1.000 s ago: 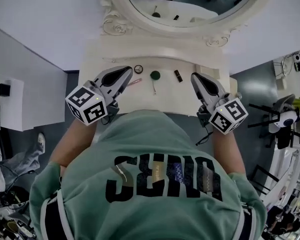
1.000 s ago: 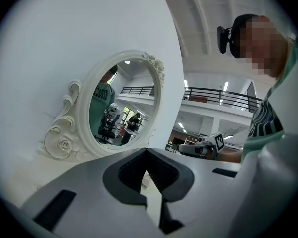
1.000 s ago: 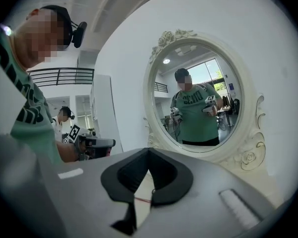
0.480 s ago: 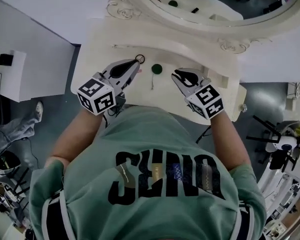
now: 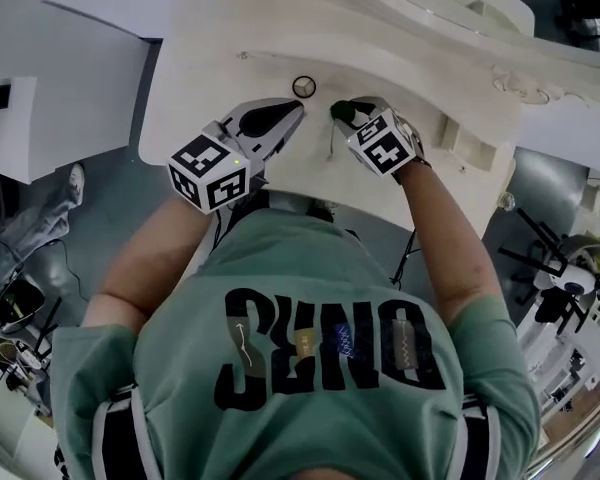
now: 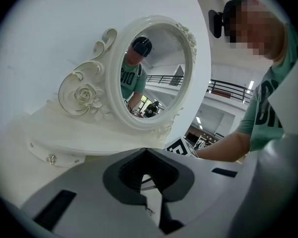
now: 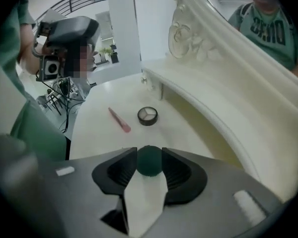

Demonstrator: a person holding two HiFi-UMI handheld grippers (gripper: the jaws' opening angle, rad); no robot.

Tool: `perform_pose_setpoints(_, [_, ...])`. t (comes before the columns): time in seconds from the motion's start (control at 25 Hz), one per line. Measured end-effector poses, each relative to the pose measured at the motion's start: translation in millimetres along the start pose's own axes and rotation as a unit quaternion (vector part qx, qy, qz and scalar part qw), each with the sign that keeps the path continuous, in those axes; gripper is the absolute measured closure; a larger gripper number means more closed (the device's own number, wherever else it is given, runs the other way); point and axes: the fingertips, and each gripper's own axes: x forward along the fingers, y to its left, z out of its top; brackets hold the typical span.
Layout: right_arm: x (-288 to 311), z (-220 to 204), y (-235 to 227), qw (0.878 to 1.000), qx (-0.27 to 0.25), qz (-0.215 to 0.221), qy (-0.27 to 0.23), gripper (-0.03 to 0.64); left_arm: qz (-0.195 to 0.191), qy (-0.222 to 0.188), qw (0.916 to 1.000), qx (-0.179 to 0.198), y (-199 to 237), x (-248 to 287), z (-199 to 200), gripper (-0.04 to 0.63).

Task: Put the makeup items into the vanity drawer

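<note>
Now right claw (image 7: 149, 152) opening, round dark-green item (image 7: 149, 163) between ribbed pads (image 7: 120, 169); left claw (image 6: 145, 151) pressed together.

Four makeup items lie on one counter (image 5: 180, 68). There is one round dark green item (image 5: 342, 111) at upper centre of the head view and one round compact (image 5: 303, 86) just to its upper left. One pink pencil (image 7: 119, 119) shows left of centre in the right gripper view. One thin pale stick (image 5: 330, 144) is possibly a brush, too fine to tell. One oval mirror (image 6: 151, 71) fills the upper centre of the left gripper view. One person (image 5: 330, 368) is in frame.
</note>
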Motion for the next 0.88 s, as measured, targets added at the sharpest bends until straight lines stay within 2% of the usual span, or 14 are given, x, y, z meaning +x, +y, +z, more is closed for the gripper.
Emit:
perform_pose_setpoints(0.16, [21, -15, -3, 0.999, 0.015, -0.006, 0.035, 0.445, -0.001, 0.005, 0.9999, -0.015, 13, 2, -11, 0.597])
perform_pose_setpoints(0.36, [26, -18, -2, 0.999, 0.018, -0.008, 0.046, 0.445, -0.002, 0.005, 0.9994, -0.034, 19, 0, -21, 0.597])
perform_pose_setpoints(0.52, [26, -18, 0, 0.999, 0.005, -0.003, 0.047, 0.477, -0.001, 0.003, 0.9991, -0.042, 18, -2, -24, 0.596])
perform_pose_setpoints(0.68, [24, -19, -2, 0.999, 0.006, -0.013, 0.037, 0.583, 0.001, 0.001, 0.9992, -0.041, 16, -5, -23, 0.597])
perform_pose_setpoints(0.88, [9, -15, -1, 1.0, 0.016, -0.018, 0.006, 0.594, 0.004, 0.001, 0.9993, -0.037, 9, -9, -19, 0.597])
